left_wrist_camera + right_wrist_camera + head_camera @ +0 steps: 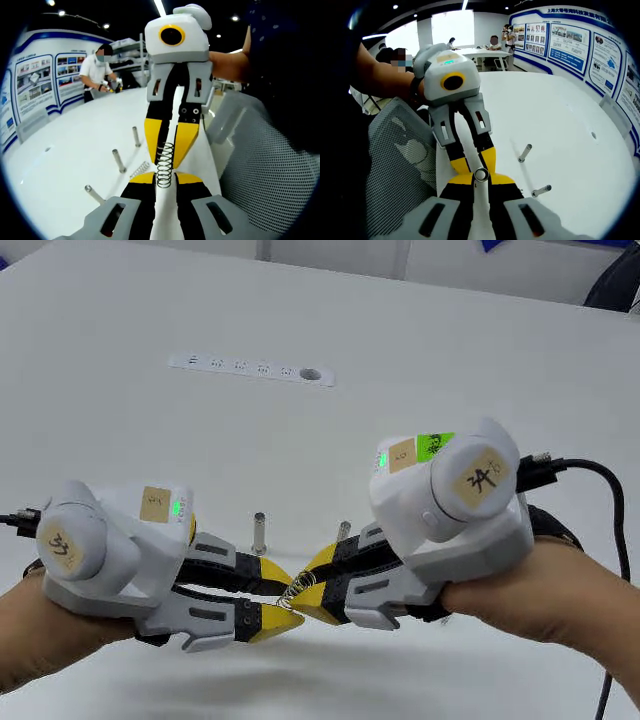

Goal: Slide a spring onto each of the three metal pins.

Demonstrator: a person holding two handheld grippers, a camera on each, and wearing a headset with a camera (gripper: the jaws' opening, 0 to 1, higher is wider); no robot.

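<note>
A small steel spring (298, 589) hangs in the air between my two grippers, which face each other tip to tip. My left gripper (288, 600) is shut on its near end (163, 181). My right gripper (312, 582) grips the other end, which appears end-on as a ring (481, 174) between its yellow tips. Three bare metal pins (136, 136) (118, 160) (93, 193) stand upright on the white table. Two of them (259, 532) (343, 531) rise just behind the grippers. Another spring (140, 170) lies flat beside the pins.
A white power strip (250, 368) lies flat farther back on the table. A black cable (600, 480) trails from the right gripper. A mesh chair back (260, 165) stands close at the table's near edge. A person (97, 75) stands beyond the far end.
</note>
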